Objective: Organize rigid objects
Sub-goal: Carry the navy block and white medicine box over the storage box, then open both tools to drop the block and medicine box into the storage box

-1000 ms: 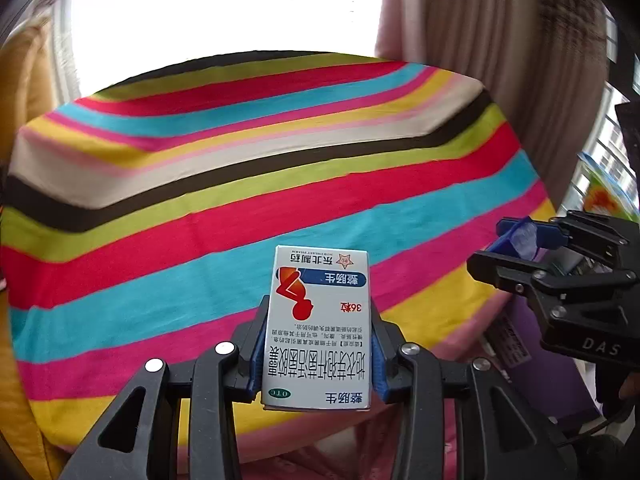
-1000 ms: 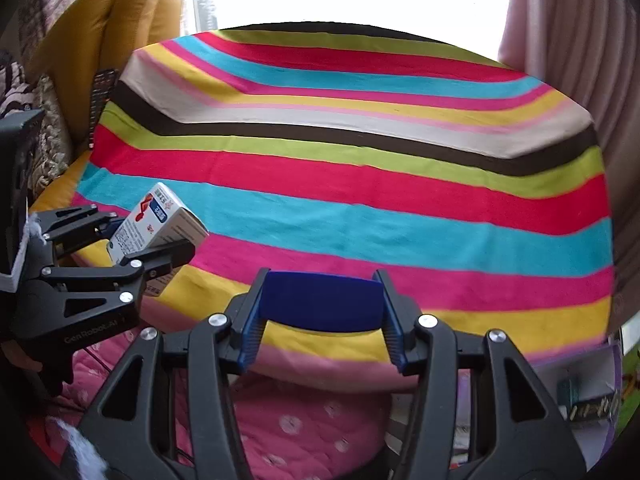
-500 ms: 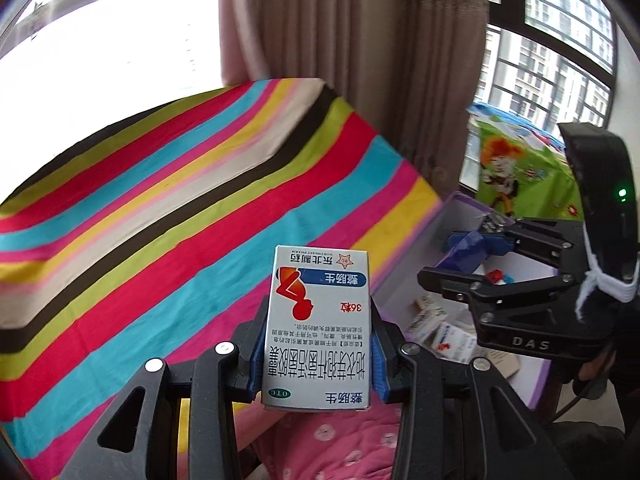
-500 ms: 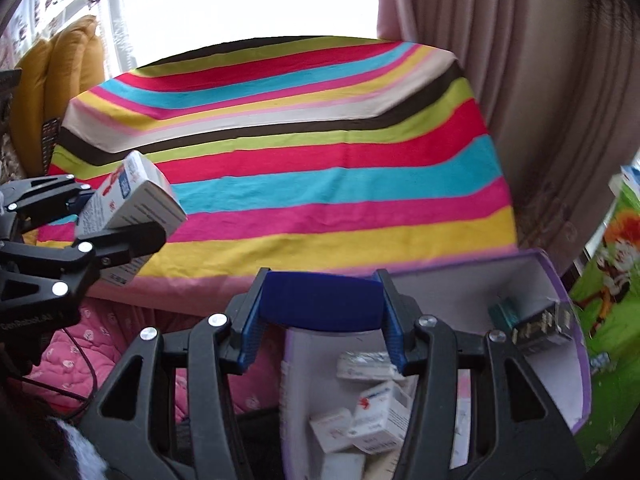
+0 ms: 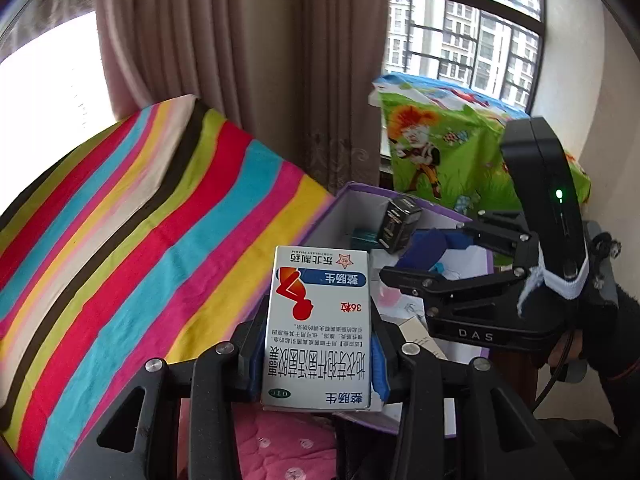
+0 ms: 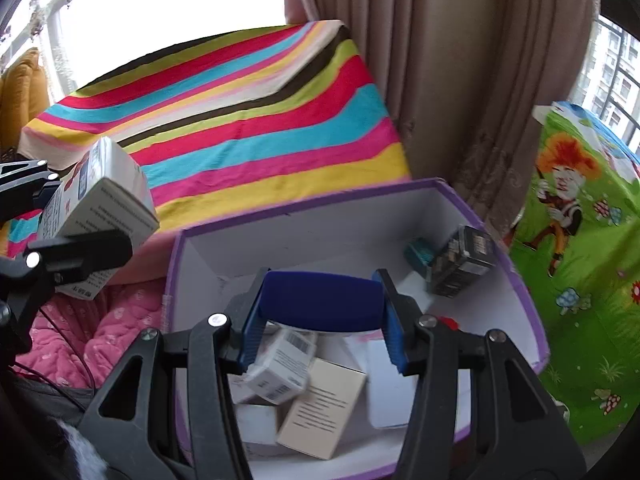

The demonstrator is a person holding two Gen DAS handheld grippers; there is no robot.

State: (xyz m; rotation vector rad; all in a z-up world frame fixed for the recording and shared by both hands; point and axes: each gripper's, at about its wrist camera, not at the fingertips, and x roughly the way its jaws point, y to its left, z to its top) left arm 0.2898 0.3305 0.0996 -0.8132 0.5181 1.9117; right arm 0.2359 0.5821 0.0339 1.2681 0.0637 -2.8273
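My left gripper (image 5: 318,346) is shut on a white medicine box (image 5: 318,320) with a red figure and a blue band, held upright between the blue pads. From the right wrist view that white medicine box (image 6: 100,204) and the left gripper (image 6: 76,236) hang left of a purple-rimmed carton (image 6: 312,210). My right gripper (image 6: 324,312) is shut on a dark blue object (image 6: 320,298) above the carton's white inside. In the left wrist view the right gripper (image 5: 420,258) reaches over the carton (image 5: 326,216). Several small boxes lie inside, among them a dark box (image 6: 460,264).
A striped cloth (image 6: 240,120) covers the surface behind the carton. Brown curtains (image 6: 440,80) hang at the back and a green cartoon bag (image 6: 580,248) stands to the right. A pink quilt (image 6: 112,320) lies low at the left. A person's dark sleeve (image 5: 624,340) shows behind the right gripper.
Both views have swung right, away from the striped cloth and onto the purple-rimmed carton. Each gripper has kept its hold; the right one now hangs over the carton.
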